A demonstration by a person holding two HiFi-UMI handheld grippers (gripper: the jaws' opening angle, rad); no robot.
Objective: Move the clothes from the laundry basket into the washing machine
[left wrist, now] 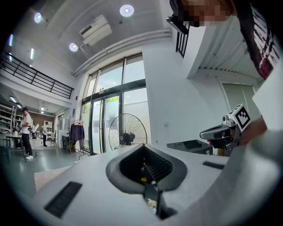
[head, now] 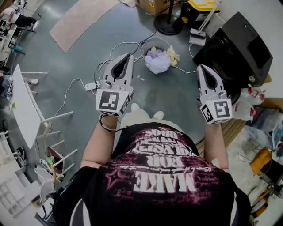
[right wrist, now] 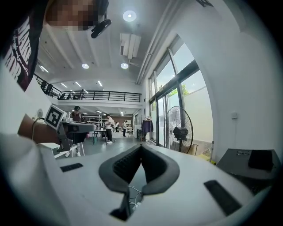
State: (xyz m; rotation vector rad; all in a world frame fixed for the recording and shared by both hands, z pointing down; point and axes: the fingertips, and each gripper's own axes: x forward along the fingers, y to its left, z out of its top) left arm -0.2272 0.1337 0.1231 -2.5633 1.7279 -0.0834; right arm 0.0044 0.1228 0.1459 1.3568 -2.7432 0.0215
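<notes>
Grippers are held level and side by side ahead of the body, well apart from the laundry, which is judged an approach posture. The left gripper [head: 129, 57] is closed with nothing between its jaws, and the right gripper [head: 202, 68] is likewise closed and empty, so both would have to be opened before anything could be picked up. Beyond the left gripper's tip the laundry basket [head: 146, 45] is stood on the floor. The clothes [head: 158, 62] are heaped in it, with pale lilac and yellow pieces uppermost where they can be reached from above. Near the basket, to the right, a black cabinet [head: 239, 44] is set. It is taken to be the washing machine, placed so that the carry is short, though no door is shown. A pedestal fan [left wrist: 127, 132] is stood farther off by the glass doors. As for writing, "MAKE" and "FOR" can be read upside down on the black shirt [head: 168, 185], while the other lines are too warped. Print on the cardboard box [head: 152, 5] cannot be made out.
</notes>
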